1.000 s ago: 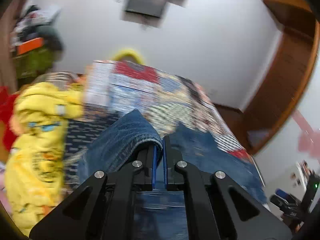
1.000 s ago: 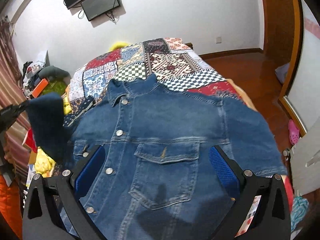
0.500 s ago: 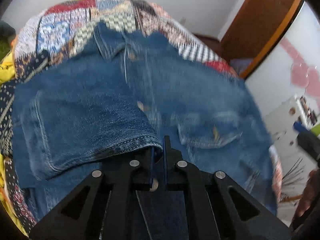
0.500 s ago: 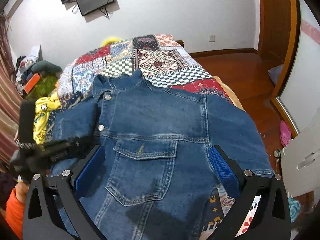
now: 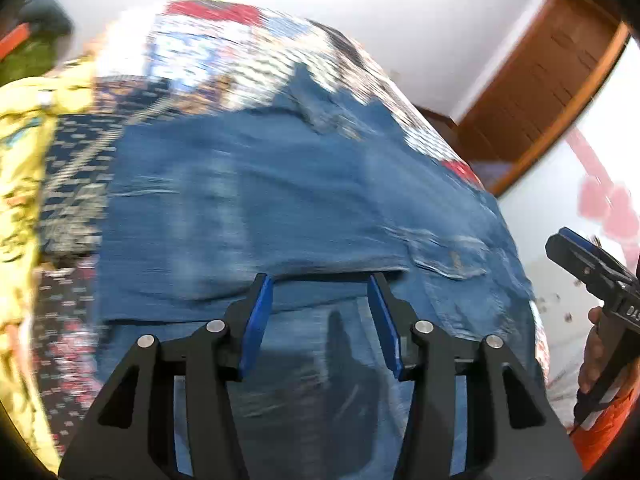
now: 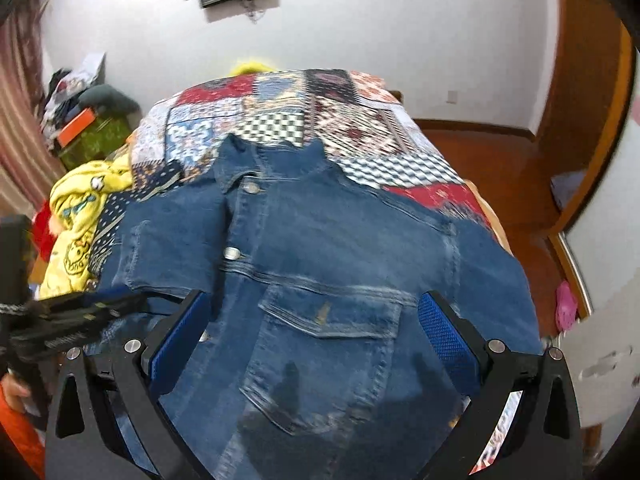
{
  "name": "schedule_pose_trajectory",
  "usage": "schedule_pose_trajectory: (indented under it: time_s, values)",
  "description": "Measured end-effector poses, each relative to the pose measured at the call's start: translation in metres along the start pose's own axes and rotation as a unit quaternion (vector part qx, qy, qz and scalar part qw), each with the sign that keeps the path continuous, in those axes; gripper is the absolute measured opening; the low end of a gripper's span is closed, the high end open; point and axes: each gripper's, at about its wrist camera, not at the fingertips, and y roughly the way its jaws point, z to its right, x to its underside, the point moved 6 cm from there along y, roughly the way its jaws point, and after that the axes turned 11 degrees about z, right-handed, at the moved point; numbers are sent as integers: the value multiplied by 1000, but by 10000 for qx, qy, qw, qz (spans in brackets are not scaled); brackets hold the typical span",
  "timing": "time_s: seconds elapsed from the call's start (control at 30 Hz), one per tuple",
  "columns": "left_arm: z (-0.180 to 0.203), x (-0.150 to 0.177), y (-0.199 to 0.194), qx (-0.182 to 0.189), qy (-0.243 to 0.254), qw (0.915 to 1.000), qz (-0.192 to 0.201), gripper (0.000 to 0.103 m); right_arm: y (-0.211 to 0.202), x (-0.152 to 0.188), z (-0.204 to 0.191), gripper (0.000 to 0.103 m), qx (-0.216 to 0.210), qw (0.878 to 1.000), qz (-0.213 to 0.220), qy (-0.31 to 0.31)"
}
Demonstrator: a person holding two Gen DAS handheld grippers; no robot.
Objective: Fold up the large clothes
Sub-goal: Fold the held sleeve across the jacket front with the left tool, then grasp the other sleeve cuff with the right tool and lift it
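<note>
Jacket [image 6: 328, 264] lies flat on bed [image 6: 360, 120], one sleeve folded across. Left gripper [image 5: 320, 312] and right gripper [image 6: 320, 344]: jaws spread, holding nothing.

A second ago the left gripper [image 5: 320, 320] was clamped on the sleeve of the denim jacket [image 6: 320, 264], held up clear of the bed; now its jaws stand apart with nothing between them, hovering just above the jacket. The sleeve [image 6: 168, 248] it carried has been laid across the jacket's front, beside the button line, and lies flat there. In the right wrist view the left gripper [image 6: 100, 312] has dropped low, near the jacket's sleeve side.
</note>
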Motion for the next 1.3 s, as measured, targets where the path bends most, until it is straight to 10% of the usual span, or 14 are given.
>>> schedule_pose_trajectory:
  time_s: [0.27, 0.73, 0.9, 1.1, 1.3]
  values:
    - [-103, 4, -37, -1057, -124, 9940, 271, 50, 28, -9, -82, 103, -493, 9935, -100, -1022]
    - [-169, 56, -47, -1352, -595, 9890, 2, 50, 117, 48, -201, 99, -930, 9345, -1008, -3286]
    - [-175, 61, -44, -1357, -716, 9881, -31, 50, 131, 52, -202, 75, -935, 9288, -1167, -3390]
    - [-167, 57, -44, -1347, -638, 9888, -6, 50, 123, 47, -209, 19, -1315, 9352, -1099, -3098]
    - [-149, 45, -49, -1329, -420, 9902, 62, 50, 95, 11, -198, 15, -1353, 9560, -468, -2561]
